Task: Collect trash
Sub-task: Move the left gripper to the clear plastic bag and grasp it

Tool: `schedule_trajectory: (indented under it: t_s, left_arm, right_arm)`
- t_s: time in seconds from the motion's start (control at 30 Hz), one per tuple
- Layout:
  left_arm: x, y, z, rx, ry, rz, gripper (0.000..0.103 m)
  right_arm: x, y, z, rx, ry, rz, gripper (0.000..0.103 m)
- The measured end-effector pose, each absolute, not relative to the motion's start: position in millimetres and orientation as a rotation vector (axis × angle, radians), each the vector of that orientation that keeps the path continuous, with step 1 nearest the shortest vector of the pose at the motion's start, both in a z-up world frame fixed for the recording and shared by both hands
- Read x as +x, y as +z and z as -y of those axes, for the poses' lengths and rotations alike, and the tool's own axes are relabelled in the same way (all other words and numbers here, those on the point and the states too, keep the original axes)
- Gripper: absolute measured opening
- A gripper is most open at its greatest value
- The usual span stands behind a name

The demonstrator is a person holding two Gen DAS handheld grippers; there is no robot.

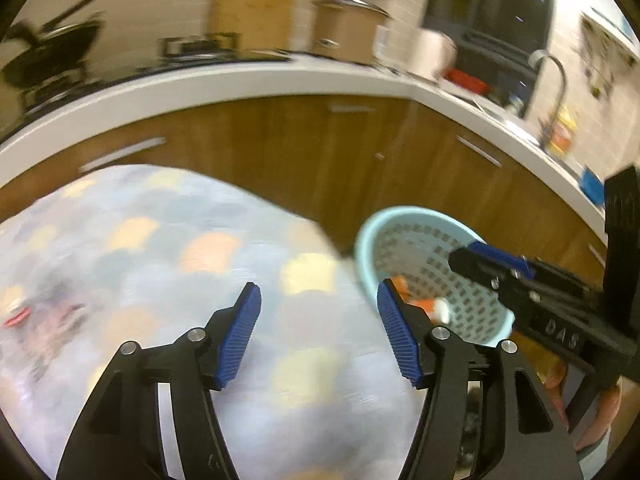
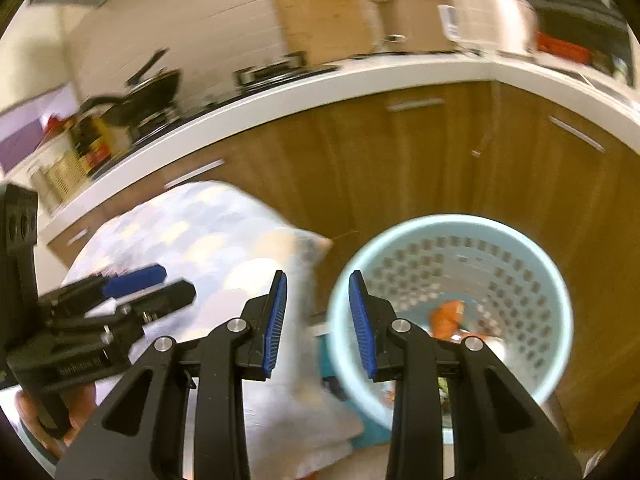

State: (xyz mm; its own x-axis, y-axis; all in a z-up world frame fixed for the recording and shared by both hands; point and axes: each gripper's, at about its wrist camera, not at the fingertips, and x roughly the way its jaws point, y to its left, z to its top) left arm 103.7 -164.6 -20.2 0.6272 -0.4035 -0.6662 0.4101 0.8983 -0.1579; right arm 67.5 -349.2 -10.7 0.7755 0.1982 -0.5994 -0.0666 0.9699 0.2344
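A light blue perforated waste basket [image 2: 520, 264] stands on the floor beside the table and holds orange trash [image 2: 446, 316]; it also shows in the left wrist view [image 1: 420, 240]. My left gripper [image 1: 318, 332] is open and empty over the patterned tablecloth [image 1: 160, 264]. A blurred red and white scrap [image 1: 18, 316] lies on the cloth at the far left. My right gripper [image 2: 318, 320] is open and empty, over the basket's near rim beside the table corner. The right gripper shows in the left wrist view [image 1: 492, 264], and the left one in the right wrist view [image 2: 160, 284].
Wooden cabinets [image 2: 400, 152] under a white counter [image 1: 240, 80] stand behind the basket. On the counter are a frying pan [image 2: 148, 92], a large pot [image 2: 412, 16], a cutting board [image 2: 320, 12] and a sink tap [image 1: 556, 80]. Both views are motion-blurred.
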Motion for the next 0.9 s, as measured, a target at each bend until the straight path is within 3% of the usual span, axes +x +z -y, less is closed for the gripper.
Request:
schedule_trajectory:
  t_s: [0.03,0.1,0.3,0.5,0.83,0.9]
  left_arm:
    - [102.4,-17.8,154.8,0.002,-0.447,-0.757,0.061]
    - [99.2,-12.9,131.2,-0.013,-0.394,-0.741,0.063]
    - [91.8,2.3,46.1,-0.092,-0.228,-0.711,0.071]
    - [85.5,5.3,-31.8,-0.173,-0.06,-0.695,0.079]
    - [116.9,-31.8,-79.8,-0.233,0.04,-0.822,0.079]
    - [123.6,-40.2,-77.2,-0.231,0.038,-0.845,0.075]
  right_arm:
    - [69.1,-9.2,337.2,0.188,0.16,-0.667,0.042]
    - [71.8,-6.3,312.9,0.157,0.196,-0.656,0.048]
    - [86.7,-6.7,248.0,0.106,0.296,-0.669,0.056]
    - [95.1,-14.7,193.4,0.037,0.358,-0.664,0.061]
    - [100.6,-31.2,163.8,-0.059,0.351,-0.678,0.063]
    - [100.6,-31.8,164.0,-0.058,0.352,-0.68,0.063]
